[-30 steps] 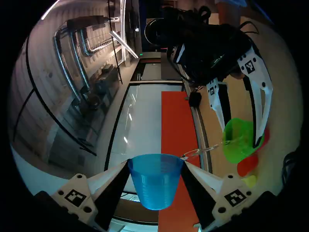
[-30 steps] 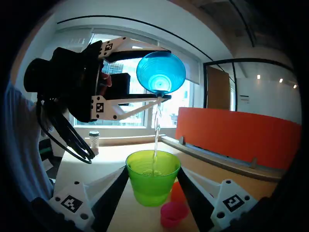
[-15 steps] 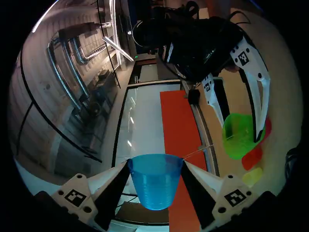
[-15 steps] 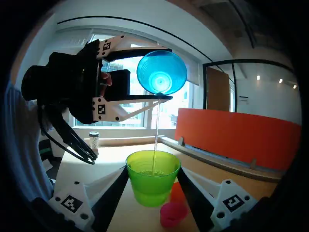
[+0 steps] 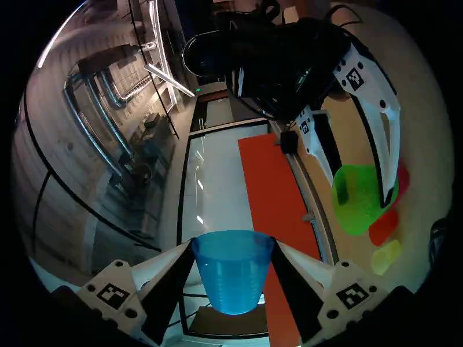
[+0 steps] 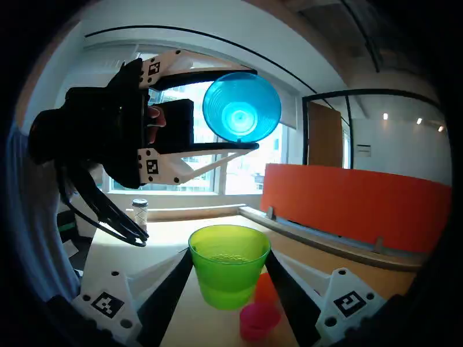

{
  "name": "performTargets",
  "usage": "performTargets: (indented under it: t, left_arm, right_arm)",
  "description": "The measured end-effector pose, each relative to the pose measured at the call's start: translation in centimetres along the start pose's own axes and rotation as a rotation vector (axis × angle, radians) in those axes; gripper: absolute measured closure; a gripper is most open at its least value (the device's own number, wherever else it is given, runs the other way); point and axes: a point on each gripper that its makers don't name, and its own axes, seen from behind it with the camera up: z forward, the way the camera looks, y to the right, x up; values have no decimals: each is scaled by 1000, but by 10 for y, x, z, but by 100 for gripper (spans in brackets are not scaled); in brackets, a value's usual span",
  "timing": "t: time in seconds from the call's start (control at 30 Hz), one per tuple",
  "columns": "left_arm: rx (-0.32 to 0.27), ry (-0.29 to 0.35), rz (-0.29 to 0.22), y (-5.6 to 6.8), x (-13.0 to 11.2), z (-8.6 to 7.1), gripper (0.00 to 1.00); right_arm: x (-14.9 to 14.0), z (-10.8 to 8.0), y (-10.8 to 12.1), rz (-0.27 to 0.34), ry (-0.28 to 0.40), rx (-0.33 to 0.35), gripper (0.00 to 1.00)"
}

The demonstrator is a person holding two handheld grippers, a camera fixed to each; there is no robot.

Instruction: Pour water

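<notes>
My left gripper (image 5: 232,260) is shut on a blue cup (image 5: 232,270), tipped on its side. In the right gripper view the blue cup (image 6: 241,107) hangs high with its mouth facing the camera, held by the left gripper (image 6: 246,110); no water runs from it. Below it, my right gripper (image 6: 229,272) is shut on a green cup (image 6: 229,270) that holds water in its lower part. From the left gripper view the green cup (image 5: 359,198) appears at right between the right gripper's white fingers (image 5: 383,127).
A pink cup (image 6: 259,321) and an orange cup (image 6: 267,286) stand on the wooden table (image 6: 173,231) just behind the green one. A small jar (image 6: 140,211) stands by the window. An orange partition (image 6: 359,202) runs along the table's right side. A person's sleeve (image 6: 29,231) is at left.
The stream of water from the blue cup into the green cup thinned, then stopped. The blue cup has tipped slightly further toward the camera; the green cup has stayed in place.
</notes>
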Motion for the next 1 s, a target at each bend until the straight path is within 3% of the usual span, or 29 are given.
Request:
performTargets:
  t: [0.17, 0.37, 0.67, 1.0]
  left_arm:
    - [0, 3, 0, 0, 1, 0, 11]
    - [-12, 12, -77, 2, 0, 2, 11]
    - [-19, -1, -276, 5, -15, 7, 11]
    - [-13, -17, -575, 11, -33, 8, 11]
  right_arm:
    - [1, 0, 1, -1, 1, -1, 10]
    - [1, 0, 1, 0, 3, -3, 10]
    - [2, -3, 5, 5, 8, -14, 10]
    - [5, -5, 8, 8, 17, -23, 10]
